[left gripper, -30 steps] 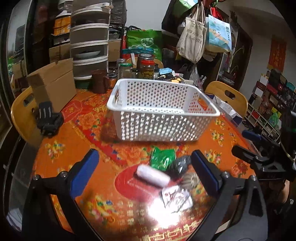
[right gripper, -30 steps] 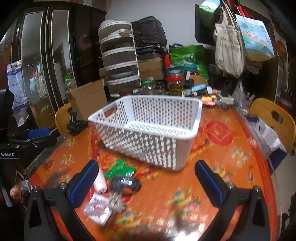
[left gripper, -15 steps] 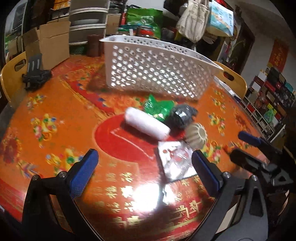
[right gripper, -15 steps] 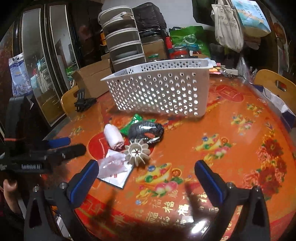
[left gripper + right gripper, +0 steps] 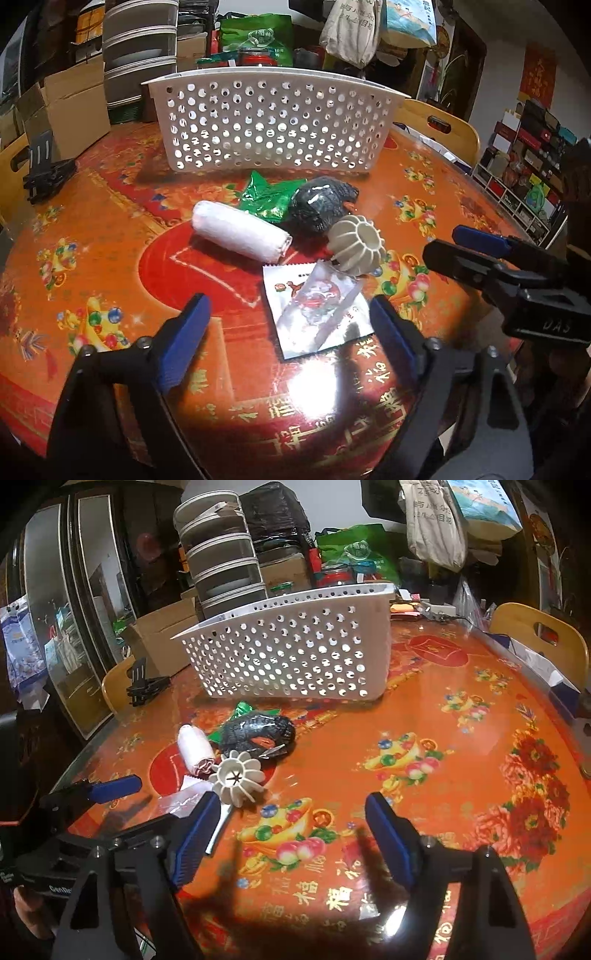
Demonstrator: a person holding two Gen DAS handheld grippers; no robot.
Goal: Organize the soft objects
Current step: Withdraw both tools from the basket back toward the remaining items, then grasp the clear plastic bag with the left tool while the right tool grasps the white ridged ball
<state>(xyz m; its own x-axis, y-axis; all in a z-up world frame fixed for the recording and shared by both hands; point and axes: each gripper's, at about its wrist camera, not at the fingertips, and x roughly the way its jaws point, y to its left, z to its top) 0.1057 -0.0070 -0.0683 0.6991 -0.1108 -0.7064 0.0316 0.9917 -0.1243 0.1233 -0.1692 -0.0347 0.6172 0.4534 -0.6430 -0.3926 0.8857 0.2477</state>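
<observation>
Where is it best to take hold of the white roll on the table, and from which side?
Probably grip the white roll at its middle, coming from above with the fingers across its width. It lies flat on the table, a long soft cylinder; its near side is free, while the green packet sits close behind.

Dim room, tabletop glare, perhaps overhead

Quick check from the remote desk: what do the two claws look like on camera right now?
Both match: the left claw and right claw have black frames with visible screws and blue ribbed pads on the fingers. White lettering marks each body, only partly readable.
</observation>
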